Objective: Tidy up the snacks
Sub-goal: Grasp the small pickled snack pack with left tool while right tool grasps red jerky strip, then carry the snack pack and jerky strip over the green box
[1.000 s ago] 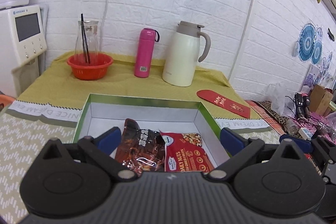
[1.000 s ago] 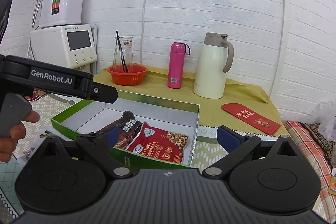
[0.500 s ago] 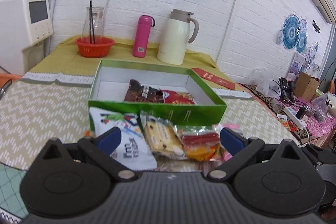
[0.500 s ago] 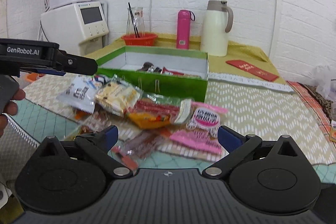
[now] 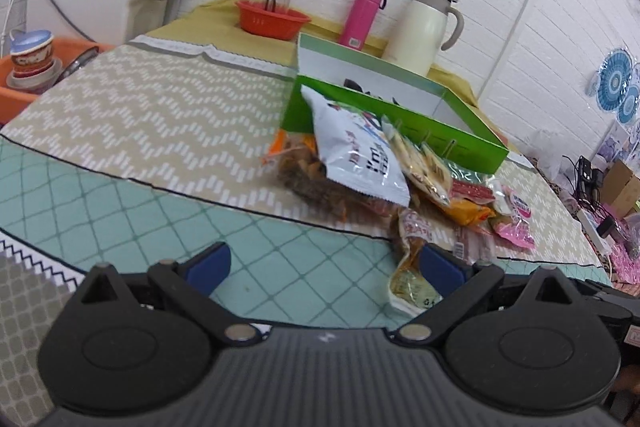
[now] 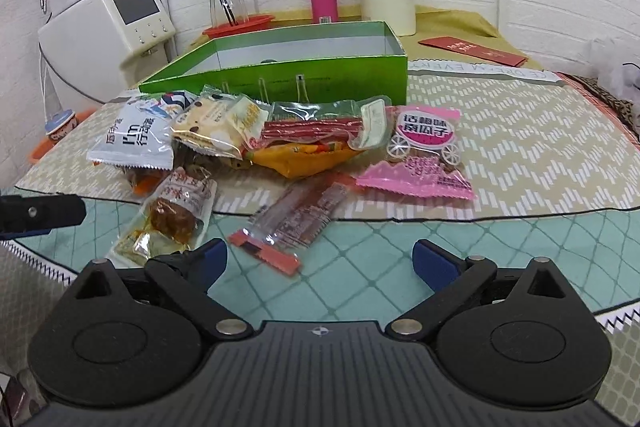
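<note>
Right wrist view: loose snack packets heaped on tabletop (image 6: 520, 155), just in front of green box (image 6: 280, 75), touching or nearly touching its near wall. Nearest to right tongs (image 6: 320, 259): clear-and-red strip packet (image 6: 292, 223), flat on tabletop, long axis diagonal from near-left to far-right, near end just ahead of and left of centre between the tongs. Beside it to the left: clear pouch with brown snack (image 6: 172, 219), lower end beside left finger of right tongs. Further back: white bag (image 6: 136, 139), biscuit packet (image 6: 216, 127), red sausage pack (image 6: 320, 129) over orange packet (image 6: 304, 157), pink packet (image 6: 424, 155) to the right.

Right tongs spread wide, empty, held low and roughly level, aimed at the heap and the box beyond. Judged nearer hand for strip packet: right; slight shift left and forward needed, with wrist rotation to close across the short axis.

Left wrist view: left tongs (image 5: 324, 267) likewise spread wide and empty, tilted, approaching from the left of the heap. Same clear pouch (image 5: 412, 267) against the right finger of left tongs; contact not certain. White bag (image 5: 356, 155) ahead, leaning on other packets. Green box (image 5: 400, 119) beyond, some dark contents just visible inside.

Task judged early: most packets outside the box
</note>
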A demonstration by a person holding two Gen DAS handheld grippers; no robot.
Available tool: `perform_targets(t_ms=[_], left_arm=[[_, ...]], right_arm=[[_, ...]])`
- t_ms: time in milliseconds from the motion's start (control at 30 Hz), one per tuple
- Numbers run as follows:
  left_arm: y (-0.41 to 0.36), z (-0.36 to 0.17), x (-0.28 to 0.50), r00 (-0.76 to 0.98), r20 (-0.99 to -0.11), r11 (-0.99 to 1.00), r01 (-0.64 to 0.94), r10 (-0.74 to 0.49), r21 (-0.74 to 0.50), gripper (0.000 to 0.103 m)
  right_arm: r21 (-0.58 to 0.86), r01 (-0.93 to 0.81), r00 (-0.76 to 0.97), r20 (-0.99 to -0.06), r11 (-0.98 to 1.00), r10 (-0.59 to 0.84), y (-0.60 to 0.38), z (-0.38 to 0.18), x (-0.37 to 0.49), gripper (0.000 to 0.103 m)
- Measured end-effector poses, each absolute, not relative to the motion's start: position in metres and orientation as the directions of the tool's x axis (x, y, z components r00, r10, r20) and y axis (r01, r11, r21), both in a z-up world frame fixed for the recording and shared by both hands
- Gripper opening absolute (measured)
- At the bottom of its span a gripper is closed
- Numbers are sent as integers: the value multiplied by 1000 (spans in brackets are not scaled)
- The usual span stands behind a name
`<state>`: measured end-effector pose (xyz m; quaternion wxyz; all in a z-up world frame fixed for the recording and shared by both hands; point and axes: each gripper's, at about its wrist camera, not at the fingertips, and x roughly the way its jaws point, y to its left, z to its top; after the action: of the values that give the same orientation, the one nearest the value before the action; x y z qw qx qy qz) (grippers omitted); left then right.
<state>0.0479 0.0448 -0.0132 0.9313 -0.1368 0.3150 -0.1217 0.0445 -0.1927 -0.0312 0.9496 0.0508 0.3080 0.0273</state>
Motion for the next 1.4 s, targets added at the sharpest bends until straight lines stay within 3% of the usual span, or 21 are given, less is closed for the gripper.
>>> perform_targets(t_ms=[333, 433, 533, 767, 933, 967, 1033, 1067, 1100, 1133, 1233, 1367, 1400], left_arm=[[49, -18, 51, 749, -557, 909, 144, -358, -391, 99], [42, -19, 53, 732, -556, 898, 176, -393, -404, 99], [33, -20, 55, 717, -559, 893, 210, -417, -397, 99], [0, -15, 63, 687, -551, 880, 334, -473, -339, 99], [-31, -18, 83, 684, -571, 891, 371, -454, -263, 98], [-34, -19, 87, 681, -575, 891, 370, -453, -264, 96], [-41, -22, 95, 677, -590, 897, 359, -441, -258, 82], [-43, -23, 99, 672, -599, 899, 352, -436, -259, 67], [-43, -25, 103, 665, -609, 901, 345, -432, -262, 61], [-43, -26, 103, 671, -605, 903, 344, -429, -258, 61], [-44, -27, 102, 679, -605, 908, 346, -416, -237, 59], [-41, -27, 97, 670, -611, 903, 369, -421, -218, 27], [-38, -27, 95, 661, -612, 898, 373, -435, -235, 27]], right_arm=[[72, 34, 816, -577, 997, 14, -173, -33, 74, 103], [20, -15, 821, -570, 1000, 24, -172, -34, 66, 85], [-4, -82, 819, -570, 997, 65, -180, -32, 52, 75], [-50, -92, 810, -584, 994, 45, -204, -29, 18, 74], [27, -46, 808, -587, 999, 53, -216, -28, 11, 79], [32, -42, 806, -589, 999, 52, -215, -29, 10, 81], [30, -40, 807, -588, 999, 50, -212, -29, 10, 90], [29, -38, 806, -590, 999, 48, -211, -29, 10, 92], [28, -35, 806, -590, 999, 45, -211, -29, 11, 96], [28, -27, 805, -592, 999, 38, -210, -29, 12, 99], [17, -16, 803, -596, 1000, 23, -206, -31, 15, 101], [-9, -58, 815, -578, 998, 41, -200, -34, 15, 93], [-12, -82, 816, -575, 997, 61, -199, -34, 14, 91]])
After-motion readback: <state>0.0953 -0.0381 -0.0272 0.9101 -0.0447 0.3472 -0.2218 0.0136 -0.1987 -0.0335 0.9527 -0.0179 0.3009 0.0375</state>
